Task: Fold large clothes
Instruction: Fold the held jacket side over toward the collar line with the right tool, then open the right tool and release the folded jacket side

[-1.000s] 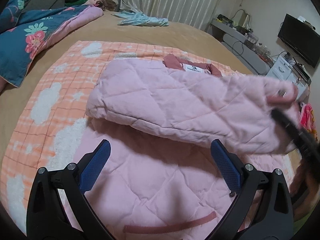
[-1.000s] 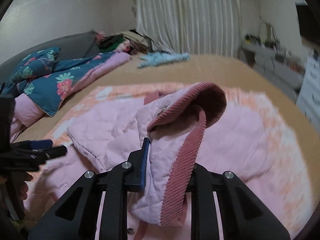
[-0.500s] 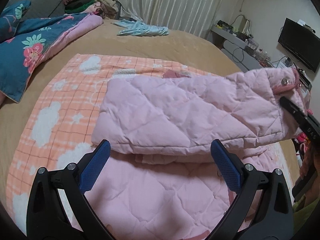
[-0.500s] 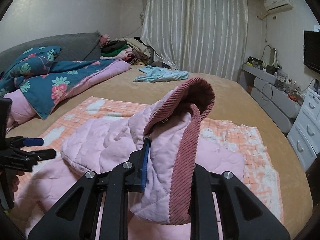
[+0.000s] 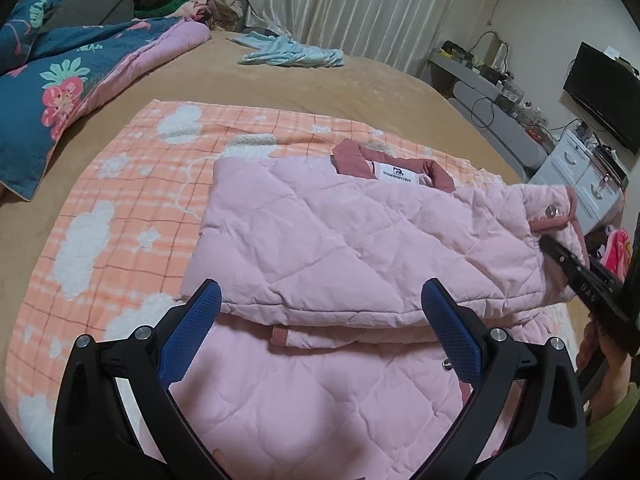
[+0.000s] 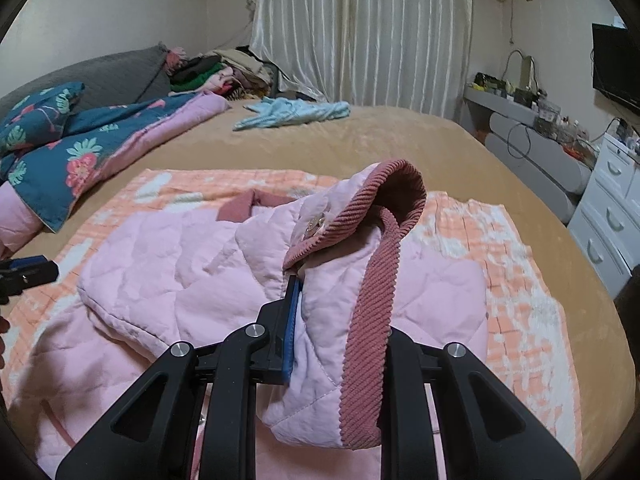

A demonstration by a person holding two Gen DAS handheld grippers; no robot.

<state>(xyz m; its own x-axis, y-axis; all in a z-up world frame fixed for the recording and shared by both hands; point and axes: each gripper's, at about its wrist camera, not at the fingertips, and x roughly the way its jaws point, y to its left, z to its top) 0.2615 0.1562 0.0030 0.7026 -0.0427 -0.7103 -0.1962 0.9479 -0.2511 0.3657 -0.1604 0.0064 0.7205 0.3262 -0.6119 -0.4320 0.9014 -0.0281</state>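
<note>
- Pale pink quilted jacket with dusty-rose corduroy trim (image 5: 344,240), spread on an orange-and-white checked fleece blanket with cloud shapes (image 5: 120,184), itself on a tan bedspread (image 6: 400,136).
- One sleeve folded across the jacket's body, its snap-buttoned cuff raised off the bed.
- Right gripper (image 6: 340,312) pressed together, pinching that cuff; corduroy edge draped over and hiding the right-hand finger.
- Left gripper (image 5: 320,320) spread wide, empty, hovering over the jacket's lower front, blue pads apart from the fabric.
- Rose collar with white label (image 5: 396,170) showing beyond the folded sleeve.
- Farther off: teal floral quilt with pink lining (image 5: 52,80) at left, crumpled light-blue garment (image 6: 296,112) near the pleated cream curtains (image 6: 360,28), heap of clothes by the grey headboard.
- At right: white drawer unit (image 6: 612,220), cluttered grey desk, black wall television.
</note>
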